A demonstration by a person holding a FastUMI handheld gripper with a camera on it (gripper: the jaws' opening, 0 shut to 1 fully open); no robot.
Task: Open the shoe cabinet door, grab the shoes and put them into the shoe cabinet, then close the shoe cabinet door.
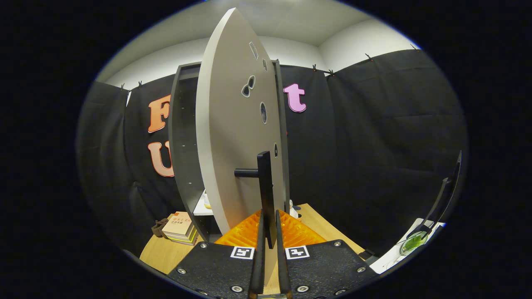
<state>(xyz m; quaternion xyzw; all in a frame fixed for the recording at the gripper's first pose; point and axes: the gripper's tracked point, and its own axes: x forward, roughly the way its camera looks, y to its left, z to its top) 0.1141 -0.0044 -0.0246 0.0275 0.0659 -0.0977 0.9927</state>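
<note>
While the gripper (269,232) points straight ahead, its two fingers stand close together with the lower end of the black door handle (265,182) between them; they look clamped on the bar, though whether both truly press on it is hard to make out from behind. The handle is a slim upright bar, its long axis vertical, joined to the cabinet door (232,137) by a short horizontal post that runs off to the left from the bar. The door itself is seen nearly edge-on, a tall pale panel swung well out from the shoe cabinet (185,145), whose dark frame and open interior lie just behind and left of the door. So the thing that matters sits directly in the line of the fingers, and any swing of the door would carry the handle sideways on an arc about the hinge edge farther back. I judge the door-opening step to be under way or nearly finished, with the shoes not yet handled. Beneath the fingers is an orange ribbed mat (299,230) on a light wooden floor (322,226). Off to the left, near the foot of the cabinet, lies a small stack of books (179,228). Black cloth walls close the booth all around.
</note>
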